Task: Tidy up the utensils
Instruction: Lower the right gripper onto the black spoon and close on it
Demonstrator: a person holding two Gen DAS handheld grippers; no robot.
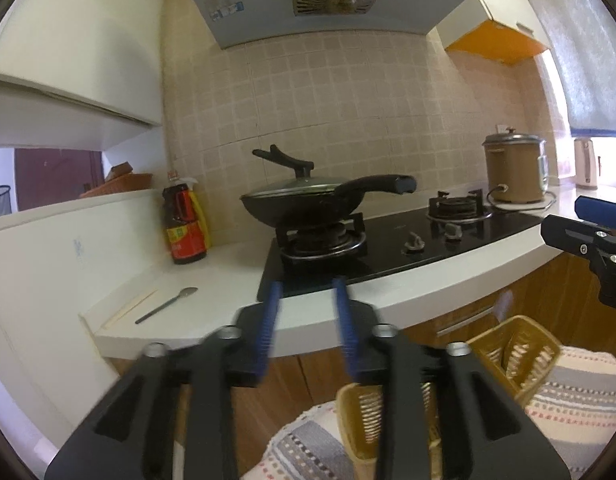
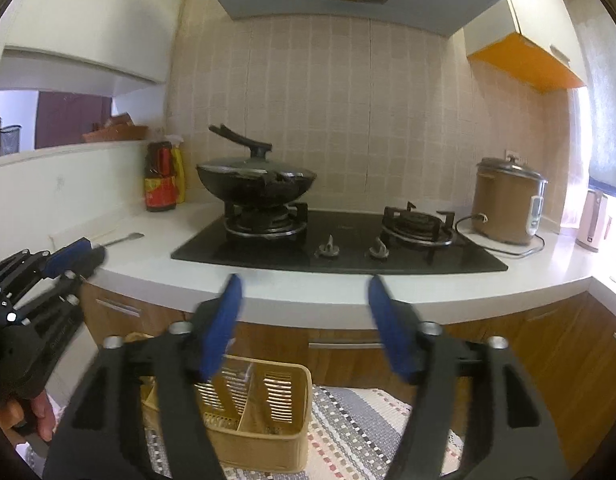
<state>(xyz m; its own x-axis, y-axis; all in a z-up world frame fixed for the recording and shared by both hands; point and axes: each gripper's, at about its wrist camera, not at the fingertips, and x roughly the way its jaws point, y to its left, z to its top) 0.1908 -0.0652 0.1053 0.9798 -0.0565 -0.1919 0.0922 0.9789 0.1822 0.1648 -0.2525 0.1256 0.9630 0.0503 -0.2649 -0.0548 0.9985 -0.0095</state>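
The left gripper [image 1: 308, 286] is blurring at its blue fingers [image 1: 268, 328] and hiding part of the yellow utensil basket [image 1: 511, 356], which is sitting on a striped cloth [image 1: 579, 392] below the counter [image 1: 212, 276]. The right gripper [image 2: 304, 284] is covering the basket's near corner. Both are pointing roughly level at the stove [image 2: 347, 248], jaws spread with nothing between them. A spoon [image 1: 168, 304] and chopsticks [image 1: 136, 304] are lying side by side on the counter's left end.
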